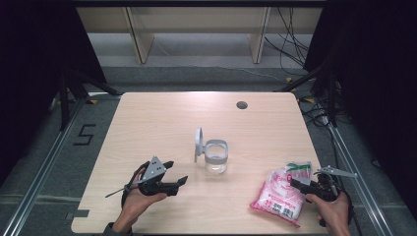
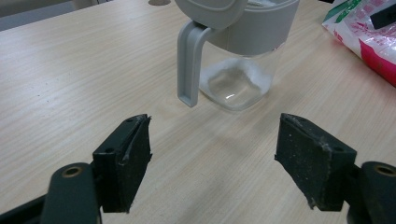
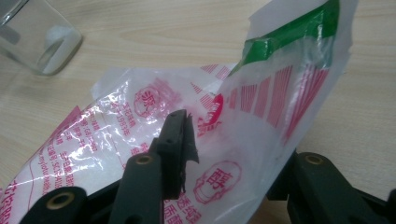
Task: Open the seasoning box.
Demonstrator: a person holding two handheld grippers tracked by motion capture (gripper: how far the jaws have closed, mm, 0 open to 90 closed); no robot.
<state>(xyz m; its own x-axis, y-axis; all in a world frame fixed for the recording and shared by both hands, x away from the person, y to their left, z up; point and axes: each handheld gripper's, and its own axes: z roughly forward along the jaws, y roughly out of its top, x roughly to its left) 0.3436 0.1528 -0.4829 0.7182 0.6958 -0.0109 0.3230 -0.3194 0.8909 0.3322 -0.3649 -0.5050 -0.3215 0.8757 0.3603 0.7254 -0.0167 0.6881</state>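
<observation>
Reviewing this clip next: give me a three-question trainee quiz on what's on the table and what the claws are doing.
1. True or false: the jar's lid is closed.
2. What lies between the right claw's jaws? A) jar handle B) pink-and-white bag C) nothing
3. What is the left claw holding?

Key:
1. False; the lid stands flipped open.
2. B; the bag sits between the parted jaws.
3. Nothing; its jaws stand open, short of the jar.

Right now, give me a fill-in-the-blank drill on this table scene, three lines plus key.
1. The jar's grey lid is flipped ____.
2. The left gripper has nothing between its jaws, which stand ____.
3. The right gripper's jaws straddle the ____ with red print.
Missing words: open; open; plastic bag
</observation>
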